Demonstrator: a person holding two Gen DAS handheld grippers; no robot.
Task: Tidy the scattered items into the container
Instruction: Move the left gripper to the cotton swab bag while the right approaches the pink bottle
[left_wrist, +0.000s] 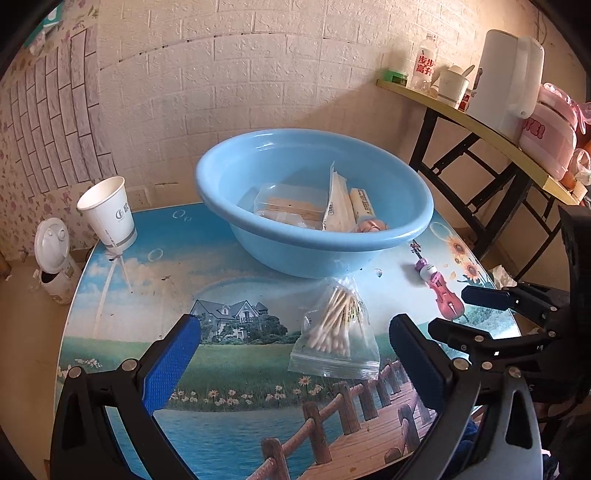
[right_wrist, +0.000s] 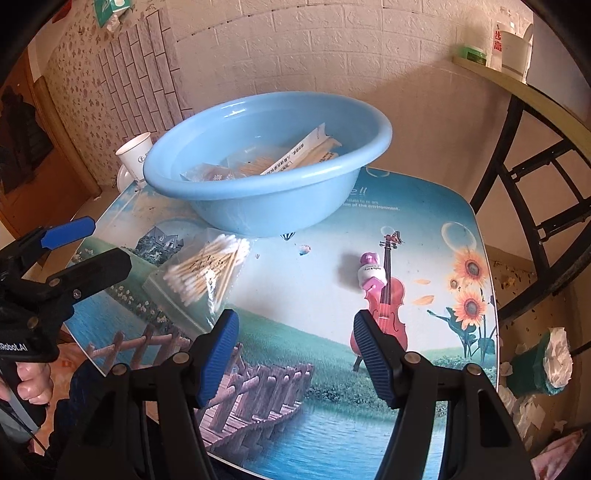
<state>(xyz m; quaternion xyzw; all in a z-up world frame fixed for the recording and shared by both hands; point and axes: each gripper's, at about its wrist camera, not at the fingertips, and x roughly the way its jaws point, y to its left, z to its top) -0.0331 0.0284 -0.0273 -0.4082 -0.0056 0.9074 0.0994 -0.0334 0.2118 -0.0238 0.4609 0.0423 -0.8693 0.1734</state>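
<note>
Your left hand-held gripper (left_wrist: 295, 354) gapes wide, empty | right hand-held gripper (right_wrist: 295, 354) half-apart, empty | risk: cotton-swab bag (left_wrist: 336, 332) slides off surface (left_wrist: 229, 273) when you pinch slick plastic

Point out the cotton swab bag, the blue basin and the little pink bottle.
cotton swab bag (left_wrist: 334, 332), left wrist view, on the swabs
blue basin (right_wrist: 258, 206), right wrist view, outer wall
pink bottle (right_wrist: 370, 274), right wrist view, white label
</note>
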